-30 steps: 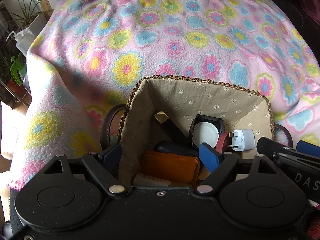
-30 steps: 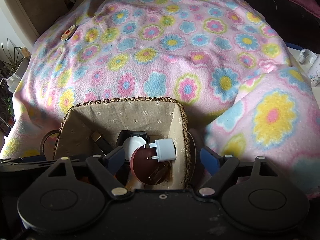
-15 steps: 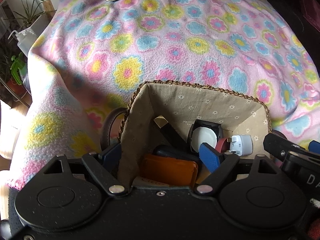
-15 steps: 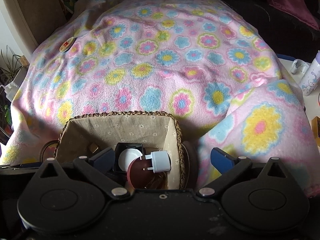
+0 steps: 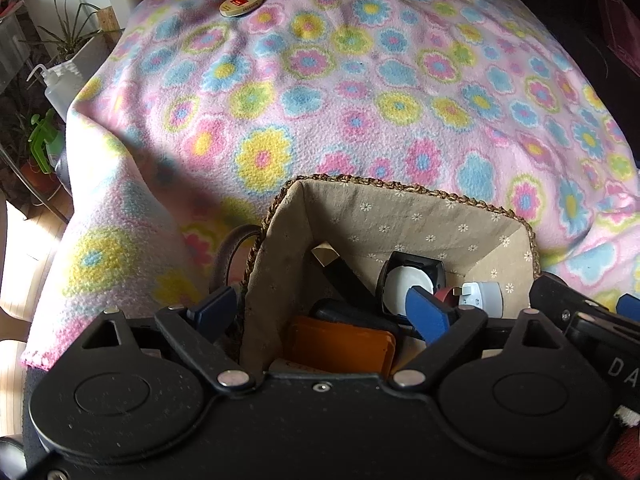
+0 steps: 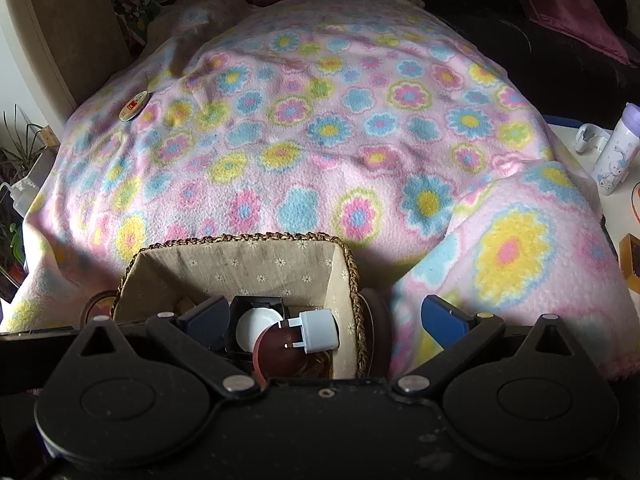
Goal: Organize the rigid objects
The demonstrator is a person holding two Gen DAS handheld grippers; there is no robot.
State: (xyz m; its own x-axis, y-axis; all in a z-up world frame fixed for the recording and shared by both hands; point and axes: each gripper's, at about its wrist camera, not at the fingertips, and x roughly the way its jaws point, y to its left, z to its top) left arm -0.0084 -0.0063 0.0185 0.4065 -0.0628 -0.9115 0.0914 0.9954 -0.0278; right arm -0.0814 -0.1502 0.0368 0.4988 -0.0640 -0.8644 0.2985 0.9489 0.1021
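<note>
Both tools hover over the lined basket (image 5: 404, 216): the left tool (image 5: 324, 308) is opening astride its 9 o'clock wall, gripping nothing; the right tool (image 6: 324, 316) gapes wide across its 3 o'clock wall, empty. Inside lie a white plug (image 6: 320, 330), a maroon disc (image 6: 276, 354), a black case with a white round (image 6: 256, 324) and an orange case (image 5: 340, 344). Beyond, at 11 o'clock on the flowered blanket (image 6: 320, 140), sits a round tin (image 5: 241, 3).

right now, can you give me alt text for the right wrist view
A lined wicker basket sits on a flowered pink blanket, holding a white plug, a dark red disc and a black case with a white round face. The right gripper hangs open above it, empty.
</note>
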